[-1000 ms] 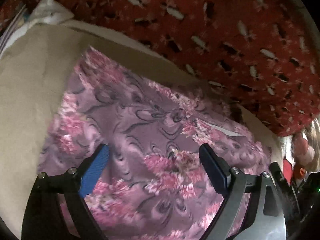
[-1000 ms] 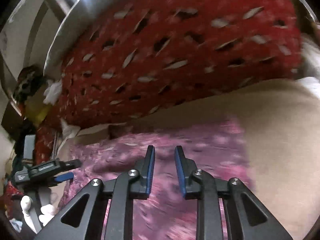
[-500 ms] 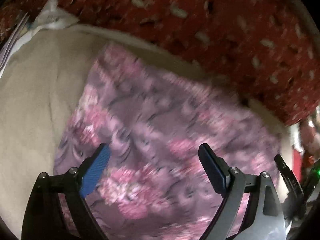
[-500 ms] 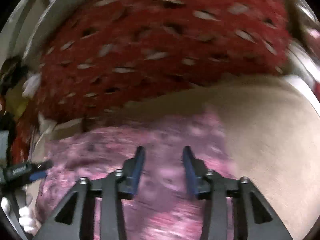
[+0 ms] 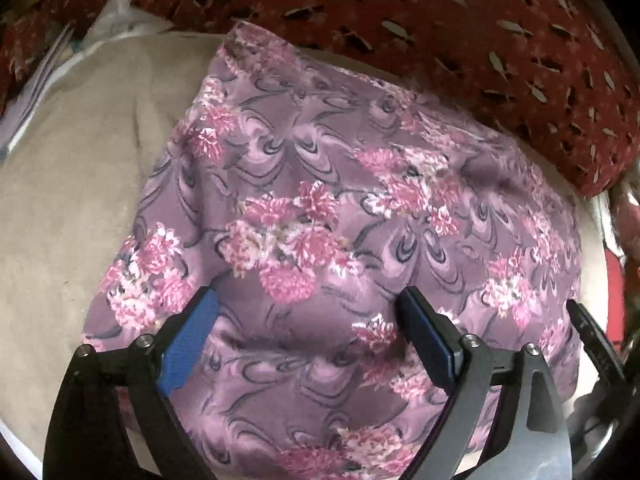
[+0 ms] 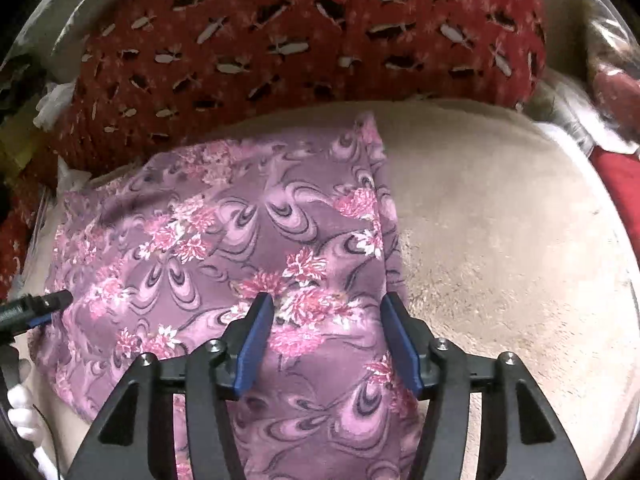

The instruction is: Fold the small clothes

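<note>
A purple garment with pink flowers lies flat on a beige surface. My left gripper hovers over its near part, jaws wide open, nothing pinched. In the right wrist view the same purple garment spreads to the left of centre. My right gripper hangs over the garment's right edge; its jaws are opening and the blue pads do not press the cloth. The left gripper's tip shows at the far left edge of that view.
A red patterned cloth with pale shapes lies bunched along the far side, also seen as the red cloth in the right view. White items sit at the far left. Bare beige surface extends right of the garment.
The right gripper's jaws went from nearly shut to well apart. Both views shifted across the garment, which now shows more fully and lies flat.
</note>
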